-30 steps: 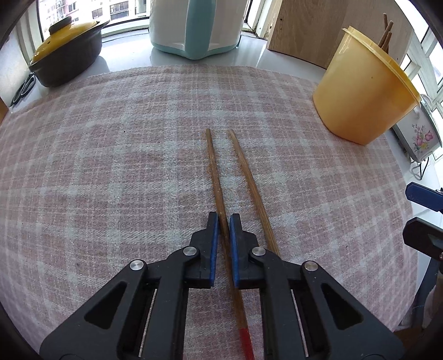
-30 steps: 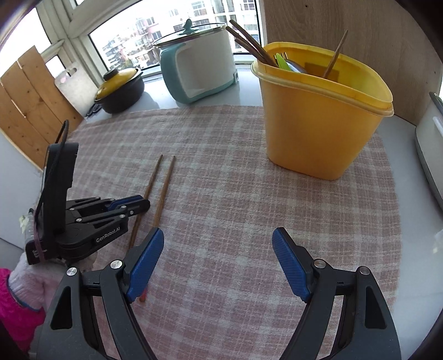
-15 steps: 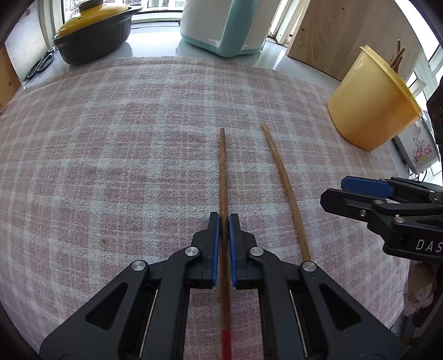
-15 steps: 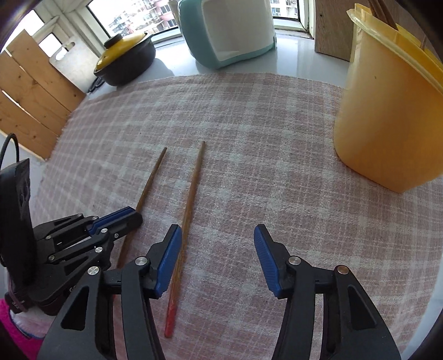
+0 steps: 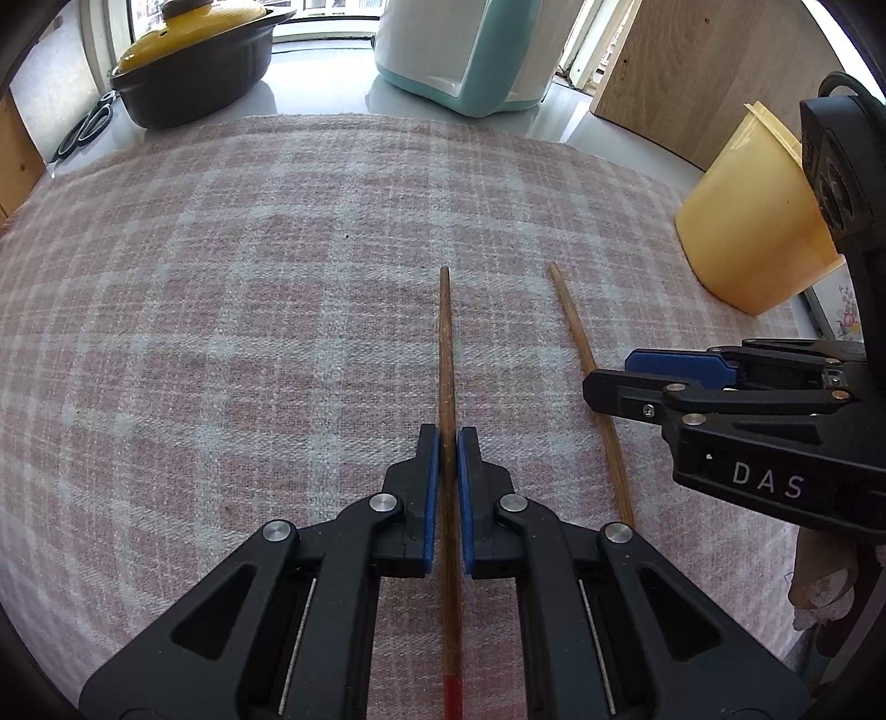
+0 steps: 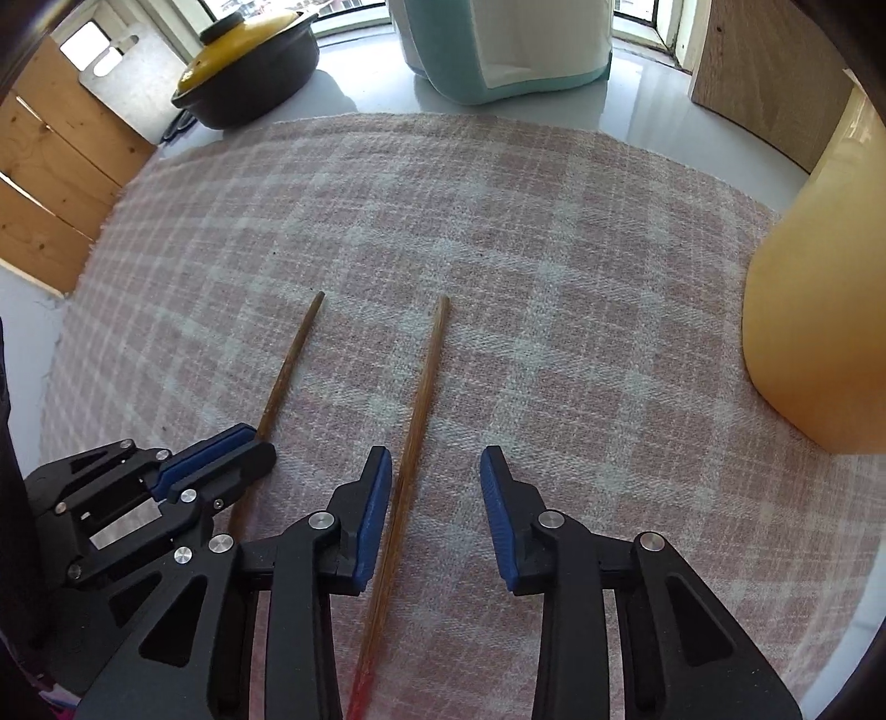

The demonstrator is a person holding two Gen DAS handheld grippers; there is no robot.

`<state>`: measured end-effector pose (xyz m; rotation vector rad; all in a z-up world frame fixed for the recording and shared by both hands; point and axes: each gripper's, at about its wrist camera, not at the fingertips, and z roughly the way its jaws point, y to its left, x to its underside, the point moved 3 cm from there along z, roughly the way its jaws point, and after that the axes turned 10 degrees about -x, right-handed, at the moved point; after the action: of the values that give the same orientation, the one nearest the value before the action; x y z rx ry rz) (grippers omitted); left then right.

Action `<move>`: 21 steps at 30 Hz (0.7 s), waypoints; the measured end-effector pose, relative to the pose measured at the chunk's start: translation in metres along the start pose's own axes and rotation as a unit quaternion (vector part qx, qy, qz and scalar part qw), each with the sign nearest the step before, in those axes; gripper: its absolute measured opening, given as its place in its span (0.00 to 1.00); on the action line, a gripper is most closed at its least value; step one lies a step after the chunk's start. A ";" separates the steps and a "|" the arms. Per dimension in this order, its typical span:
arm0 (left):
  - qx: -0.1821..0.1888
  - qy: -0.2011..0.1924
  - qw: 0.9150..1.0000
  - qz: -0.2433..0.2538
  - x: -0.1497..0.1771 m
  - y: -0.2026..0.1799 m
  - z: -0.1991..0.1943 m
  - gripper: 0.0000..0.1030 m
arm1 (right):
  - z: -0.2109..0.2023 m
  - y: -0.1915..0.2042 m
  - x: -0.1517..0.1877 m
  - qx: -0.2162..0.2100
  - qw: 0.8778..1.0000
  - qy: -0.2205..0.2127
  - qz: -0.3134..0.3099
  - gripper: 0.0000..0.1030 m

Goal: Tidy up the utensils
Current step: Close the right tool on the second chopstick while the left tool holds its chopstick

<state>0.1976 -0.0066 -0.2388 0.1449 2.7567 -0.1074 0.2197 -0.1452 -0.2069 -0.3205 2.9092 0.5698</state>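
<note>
Around you: a black clay pot with a yellow lid (image 5: 188,66) and a white-and-teal appliance (image 5: 465,50) stand at the counter's (image 6: 664,127) far edge.
Container: yellow plastic tub (image 5: 747,221), contents hidden.
Left claw (image 5: 448,443): you pinch one brown wooden chopstick (image 5: 446,354), red-tipped.
Right claw (image 6: 434,471): closing around the second chopstick (image 6: 421,399) on the pink checked cloth (image 6: 498,249), pads not pressing.

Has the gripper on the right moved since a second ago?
Yes. The right gripper has come down and leftward, away from the yellow plastic tub, over the right wooden chopstick; its jaws are closing.
</note>
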 end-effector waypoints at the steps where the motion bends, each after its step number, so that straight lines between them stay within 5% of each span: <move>1: 0.003 0.000 1.000 -0.004 0.000 0.001 0.000 0.05 | 0.001 0.001 -0.001 0.006 1.000 0.002 -0.005 0.25; 4: 0.006 -0.003 1.000 -0.015 0.002 0.004 -0.002 0.05 | 0.004 0.004 -0.003 0.016 1.000 0.008 -0.024 0.21; 6: 0.005 -0.004 1.000 -0.019 0.004 0.005 -0.003 0.05 | 0.007 0.009 -0.003 0.007 0.999 0.013 -0.033 0.10; 21: 0.002 -0.008 0.998 -0.055 0.015 0.018 -0.010 0.04 | 0.024 0.033 -0.010 0.022 0.997 0.039 -0.061 0.08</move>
<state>0.1822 0.0133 -0.2361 -0.0065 2.7483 -0.1424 0.2242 -0.1039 -0.2150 -0.5223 2.9445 0.4851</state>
